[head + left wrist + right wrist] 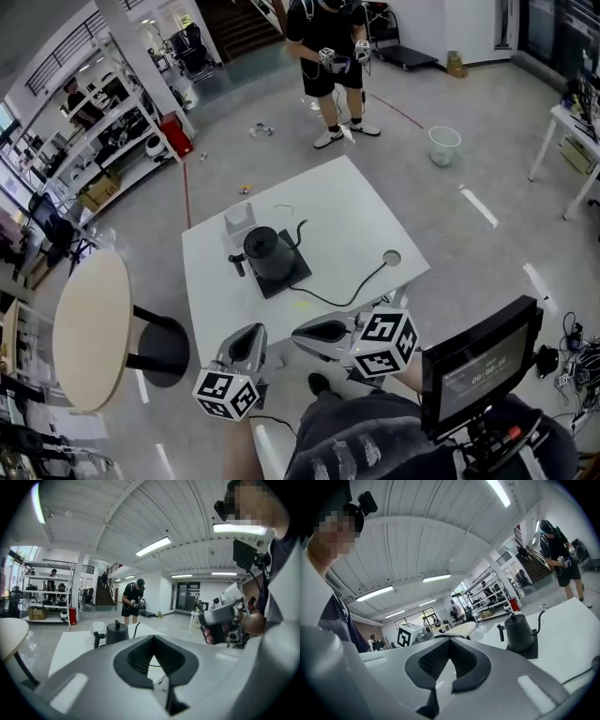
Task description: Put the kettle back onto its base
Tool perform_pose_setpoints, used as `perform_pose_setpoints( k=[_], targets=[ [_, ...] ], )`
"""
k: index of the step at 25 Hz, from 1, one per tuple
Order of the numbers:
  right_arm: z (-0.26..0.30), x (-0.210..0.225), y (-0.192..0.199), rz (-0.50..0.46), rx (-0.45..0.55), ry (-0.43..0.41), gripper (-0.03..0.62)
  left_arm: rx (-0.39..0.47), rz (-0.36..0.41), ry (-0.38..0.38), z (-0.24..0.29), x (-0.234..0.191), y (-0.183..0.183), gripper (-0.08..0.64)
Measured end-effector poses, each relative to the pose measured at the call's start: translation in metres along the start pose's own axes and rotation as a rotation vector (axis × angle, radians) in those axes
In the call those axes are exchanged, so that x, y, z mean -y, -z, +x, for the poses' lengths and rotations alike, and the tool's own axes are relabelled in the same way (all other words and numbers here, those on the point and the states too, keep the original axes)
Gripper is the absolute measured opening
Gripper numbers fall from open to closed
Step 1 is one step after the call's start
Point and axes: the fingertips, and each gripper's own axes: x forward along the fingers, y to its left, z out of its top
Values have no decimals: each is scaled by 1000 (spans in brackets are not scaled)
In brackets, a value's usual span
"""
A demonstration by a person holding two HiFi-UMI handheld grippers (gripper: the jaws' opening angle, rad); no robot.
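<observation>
Both are pressed together and empty: the left claw (249,330) and the right claw (300,330) hang side by side at the near edge of the white surface (347,216). Farther in, the black kettle (265,249) stands upright on its dark base (284,277), well apart from either claw.

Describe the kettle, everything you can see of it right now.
The kettle is matte black, squat and tapering, with a knobbed lid, a thin gooseneck spout and a side handle. It stands upright on its square black base, near the middle of the white table, beside a small white container. A cable leads away from the base.
</observation>
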Motion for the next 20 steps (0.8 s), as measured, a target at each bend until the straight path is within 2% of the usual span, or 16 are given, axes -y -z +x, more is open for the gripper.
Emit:
perform_pose_setpoints(
  k=[7,11,15,20],
  targets=[
    [-27,-33,24,22,-58,-109,2,-18,-21,-91,-37,48,7,2],
    [-25,-39,30,21,-70,-158,2,-39,-42,-115,-47,57,18,2],
    [-22,-39,42,45,-79,-173,2,-45,-58,-125,-51,59,28,2],
    [-8,-58,53,65,-96,-170,2,-4,-69,-157,-81,59,26,2]
  ],
)
